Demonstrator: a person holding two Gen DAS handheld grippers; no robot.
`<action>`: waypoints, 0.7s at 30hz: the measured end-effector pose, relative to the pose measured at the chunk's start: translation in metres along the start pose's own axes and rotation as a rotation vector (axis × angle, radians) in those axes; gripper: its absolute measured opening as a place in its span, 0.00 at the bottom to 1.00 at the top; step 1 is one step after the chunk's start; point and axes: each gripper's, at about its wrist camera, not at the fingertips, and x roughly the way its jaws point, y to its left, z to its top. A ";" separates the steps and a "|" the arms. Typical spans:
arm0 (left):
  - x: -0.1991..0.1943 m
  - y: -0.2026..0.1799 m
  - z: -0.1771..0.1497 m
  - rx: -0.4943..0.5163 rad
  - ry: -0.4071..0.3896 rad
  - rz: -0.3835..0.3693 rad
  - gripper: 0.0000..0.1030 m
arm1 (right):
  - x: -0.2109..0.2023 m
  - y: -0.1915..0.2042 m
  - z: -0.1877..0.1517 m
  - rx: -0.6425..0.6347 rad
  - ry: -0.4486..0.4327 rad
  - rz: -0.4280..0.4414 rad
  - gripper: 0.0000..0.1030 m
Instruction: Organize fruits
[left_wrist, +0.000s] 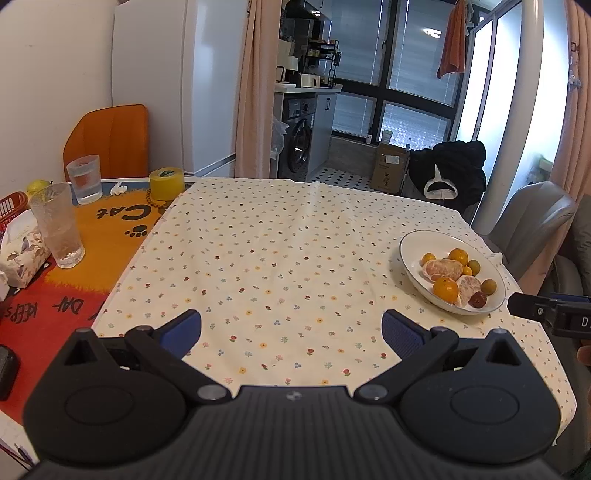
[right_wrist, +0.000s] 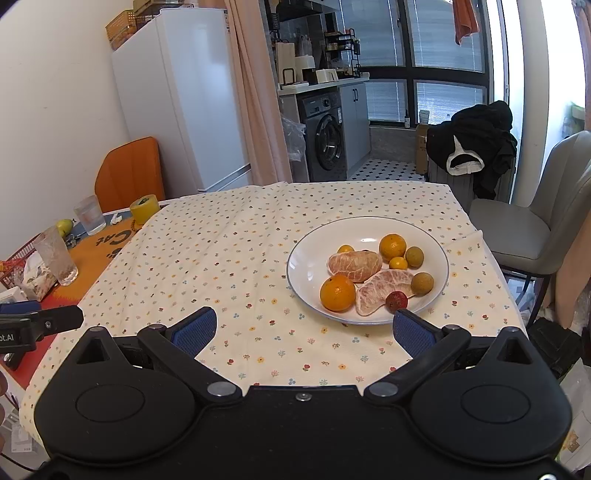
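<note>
On round white plate (right_wrist: 306, 258), peeled, pithy citrus (right_wrist: 354, 266)

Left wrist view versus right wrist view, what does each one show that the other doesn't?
Only the left wrist view shows the left claw, open over bare floral tablecloth. Only the right wrist view shows the right claw, open just short of the plate, and baskets on the fridge. Both show the plate of fruit, two glasses, the yellow tape roll and the washing machine.

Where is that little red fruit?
In the right wrist view, the little red fruit lies at the plate's near rim, touching a peeled segment.
</note>
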 end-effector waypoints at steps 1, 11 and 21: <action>0.000 0.000 0.000 -0.001 -0.001 0.000 1.00 | 0.000 0.000 0.000 0.000 0.000 0.001 1.00; 0.000 0.000 0.000 0.003 0.002 -0.003 1.00 | 0.000 0.000 0.001 -0.005 -0.003 0.000 1.00; 0.002 -0.001 0.000 -0.001 0.001 -0.009 1.00 | -0.001 0.000 0.001 -0.007 -0.003 -0.002 1.00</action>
